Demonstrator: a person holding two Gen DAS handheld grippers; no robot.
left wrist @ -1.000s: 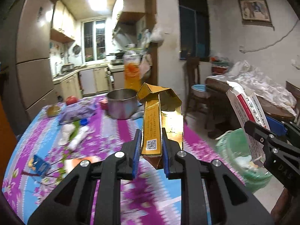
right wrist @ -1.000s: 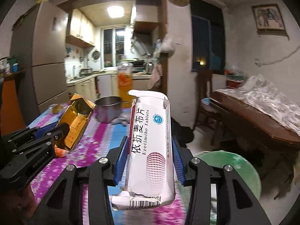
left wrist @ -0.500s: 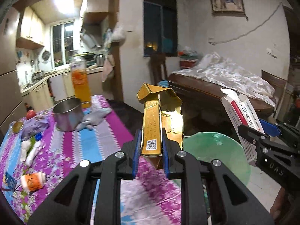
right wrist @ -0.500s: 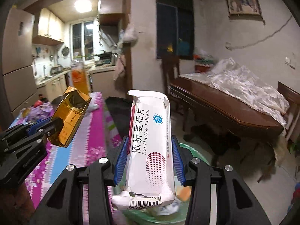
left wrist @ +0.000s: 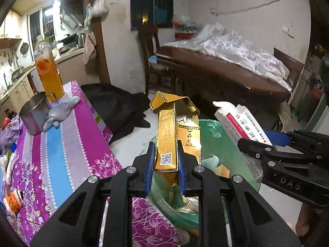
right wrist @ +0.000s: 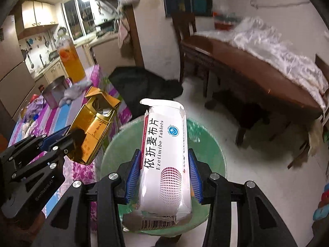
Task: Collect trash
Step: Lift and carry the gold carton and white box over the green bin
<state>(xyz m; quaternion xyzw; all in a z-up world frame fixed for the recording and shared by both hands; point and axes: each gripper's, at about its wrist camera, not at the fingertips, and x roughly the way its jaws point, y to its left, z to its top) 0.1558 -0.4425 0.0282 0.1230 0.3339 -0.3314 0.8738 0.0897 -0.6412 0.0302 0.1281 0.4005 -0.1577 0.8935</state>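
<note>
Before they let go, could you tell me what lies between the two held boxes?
Only open air above the green bin separates the gold box from the white tablet box, seen in the right wrist view.

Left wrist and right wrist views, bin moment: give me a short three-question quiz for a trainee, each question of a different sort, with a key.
1. True or false: the left tool is clamped on a gold cigarette carton.
2. Multiple choice: the white Ezetimibe tablet box in the right tool is seen in the right wrist view against A) the metal pot, B) the green-lined trash bin, C) the wooden table with white sheeting.
3. Fill in: the tall bottle of orange drink stands on the ____ striped floral tablecloth.

Key: 1 true; 2 B; 3 purple.
</note>
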